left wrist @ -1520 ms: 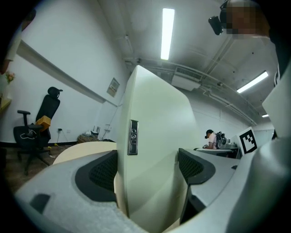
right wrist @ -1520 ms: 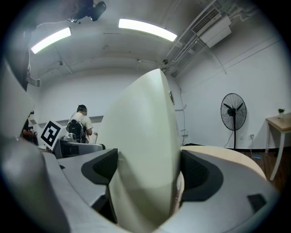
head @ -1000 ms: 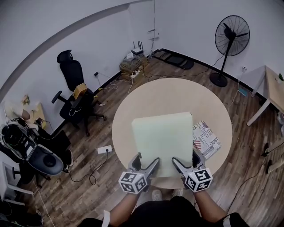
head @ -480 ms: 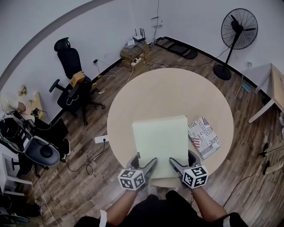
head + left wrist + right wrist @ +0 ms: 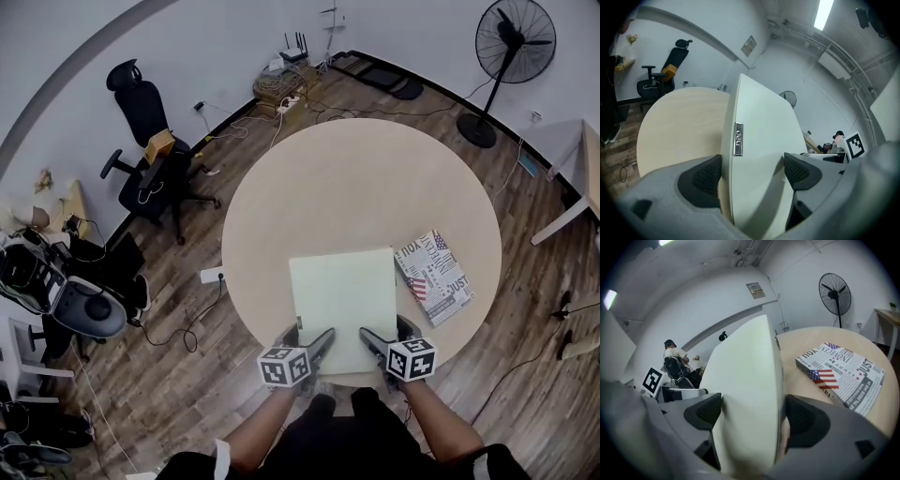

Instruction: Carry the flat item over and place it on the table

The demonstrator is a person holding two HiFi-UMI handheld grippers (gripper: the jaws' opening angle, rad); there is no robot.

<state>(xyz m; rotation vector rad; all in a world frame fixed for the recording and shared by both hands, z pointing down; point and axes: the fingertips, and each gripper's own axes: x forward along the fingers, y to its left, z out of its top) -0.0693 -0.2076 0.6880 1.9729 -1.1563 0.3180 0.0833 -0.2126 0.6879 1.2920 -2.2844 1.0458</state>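
Observation:
A pale green flat pad (image 5: 342, 302) lies level over the near part of the round wooden table (image 5: 347, 183); whether it touches the top I cannot tell. My left gripper (image 5: 314, 345) is shut on its near edge at the left, my right gripper (image 5: 375, 342) on the same edge at the right. In the left gripper view the pad (image 5: 759, 122) fills the space between the left gripper's (image 5: 752, 173) jaws, a small label on its side. In the right gripper view the pad (image 5: 745, 380) is pinched by the right gripper (image 5: 750, 414).
A printed box with flag and newspaper pattern (image 5: 434, 277) (image 5: 843, 373) lies on the table just right of the pad. A black office chair (image 5: 141, 122), a standing fan (image 5: 514, 42), a second table's corner (image 5: 591, 159) and floor cables surround the table.
The pad, held by both grippers, has come down toward the tabletop and looks smaller. The view has shifted forward, so the table now sits more centrally.

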